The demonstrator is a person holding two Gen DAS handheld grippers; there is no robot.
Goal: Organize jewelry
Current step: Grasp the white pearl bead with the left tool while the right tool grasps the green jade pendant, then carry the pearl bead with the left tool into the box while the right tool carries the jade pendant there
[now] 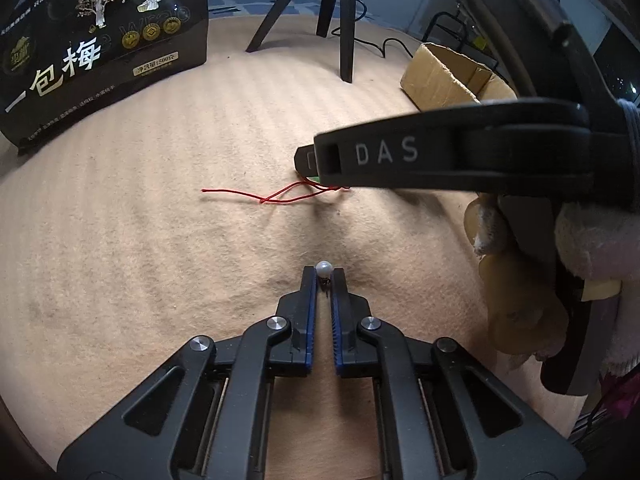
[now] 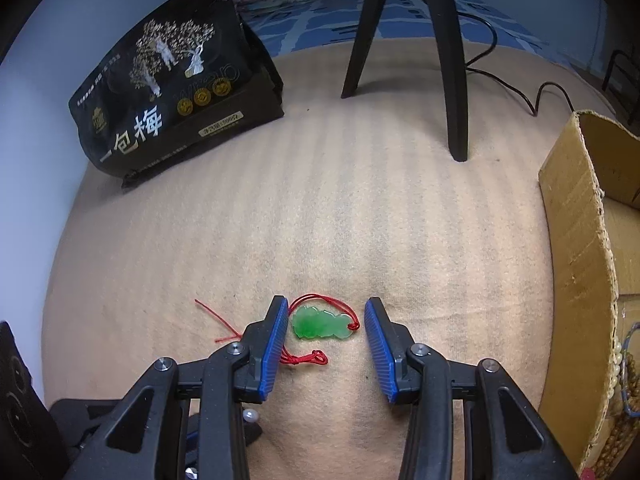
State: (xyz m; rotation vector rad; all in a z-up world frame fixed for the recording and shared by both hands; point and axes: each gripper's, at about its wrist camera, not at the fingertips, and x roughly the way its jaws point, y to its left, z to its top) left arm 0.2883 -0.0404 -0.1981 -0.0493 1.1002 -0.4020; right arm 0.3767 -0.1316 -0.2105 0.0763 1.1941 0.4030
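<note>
My left gripper is shut on a small white pearl piece, held at its fingertips just above the tan cloth; the pearl also shows in the right wrist view. My right gripper is open, low over the cloth, its jaws on either side of a green jade pendant on a red cord. In the left wrist view the right gripper comes in from the right and hides the pendant; only the red cord trails out to the left.
A black snack bag stands at the back left. Black tripod legs and a cable stand at the back. An open cardboard box with bead strings inside is at the right, also in the left wrist view.
</note>
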